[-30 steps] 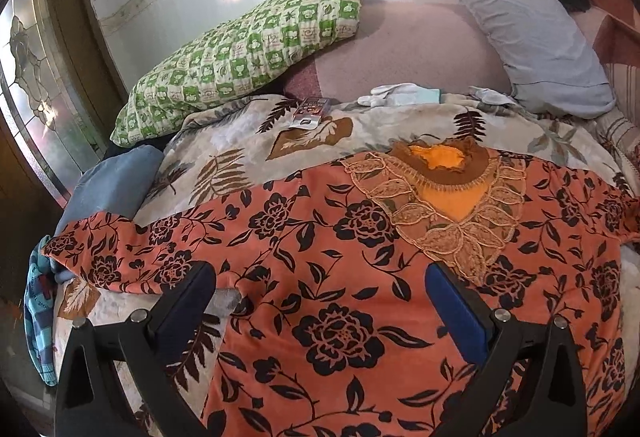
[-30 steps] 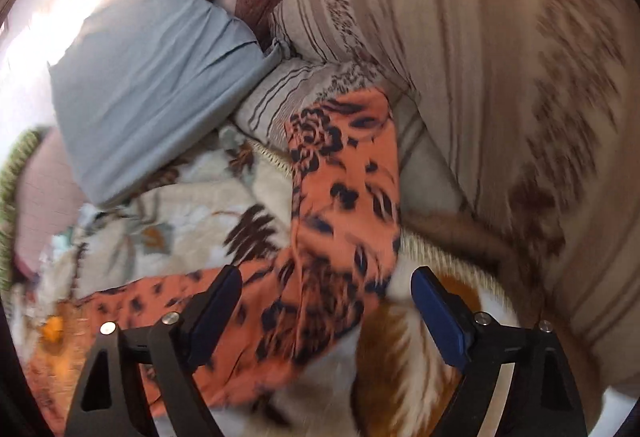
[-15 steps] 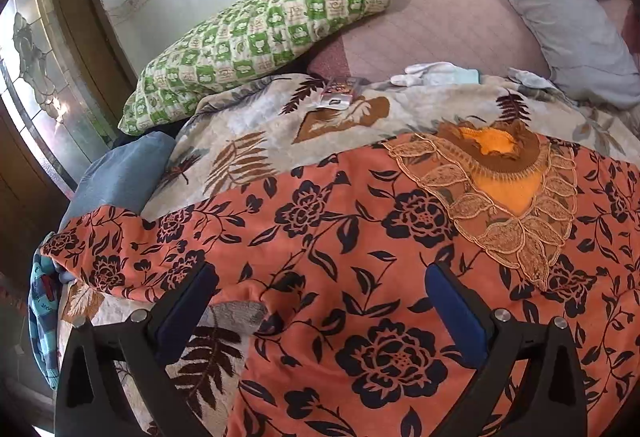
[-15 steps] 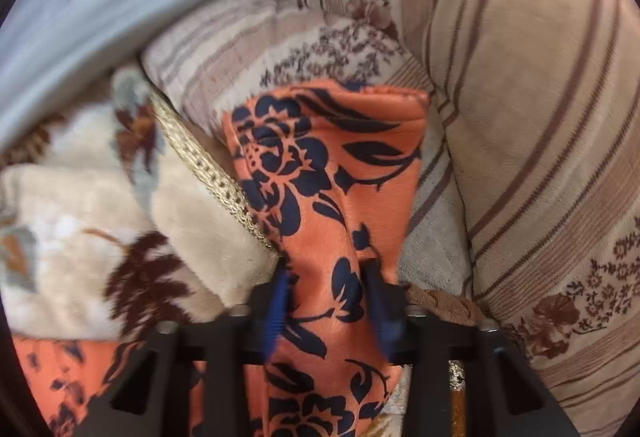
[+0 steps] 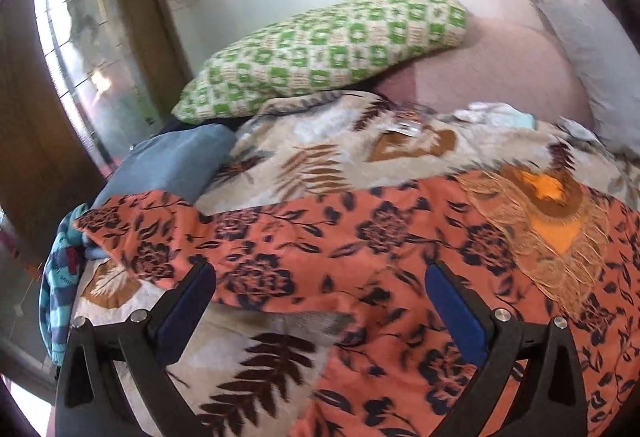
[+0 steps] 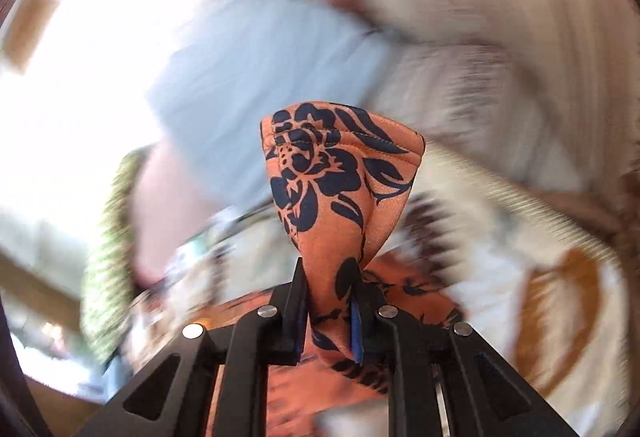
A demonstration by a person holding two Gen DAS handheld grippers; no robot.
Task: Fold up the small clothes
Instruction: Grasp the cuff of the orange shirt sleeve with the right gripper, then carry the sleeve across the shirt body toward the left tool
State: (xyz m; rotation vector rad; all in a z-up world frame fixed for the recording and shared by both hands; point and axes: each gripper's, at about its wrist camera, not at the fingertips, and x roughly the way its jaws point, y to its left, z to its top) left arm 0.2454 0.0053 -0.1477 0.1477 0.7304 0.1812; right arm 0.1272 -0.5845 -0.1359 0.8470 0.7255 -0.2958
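Observation:
An orange top (image 5: 360,237) with dark blue flowers and a lace neckline lies spread flat on a leaf-patterned blanket (image 5: 320,157). Its left sleeve (image 5: 132,233) reaches toward the bed's left edge. My left gripper (image 5: 320,301) hovers open over the top's lower left part, with nothing between its blue pads. In the right wrist view, the jaws of my right gripper (image 6: 330,301) are closing on the top's other sleeve (image 6: 336,177), pinching it. The sleeve end stands up above the jaws, lifted off the bed.
A green checked pillow (image 5: 320,53) and a grey pillow (image 5: 592,49) lie at the head of the bed. A blue folded cloth (image 5: 172,161) and a striped garment (image 5: 56,301) sit at the left edge. A striped beige cushion (image 6: 520,37) is at the right.
The right gripper went from open to shut on the sleeve, then lifted it off the bed. The left gripper slid left over the top and stayed open.

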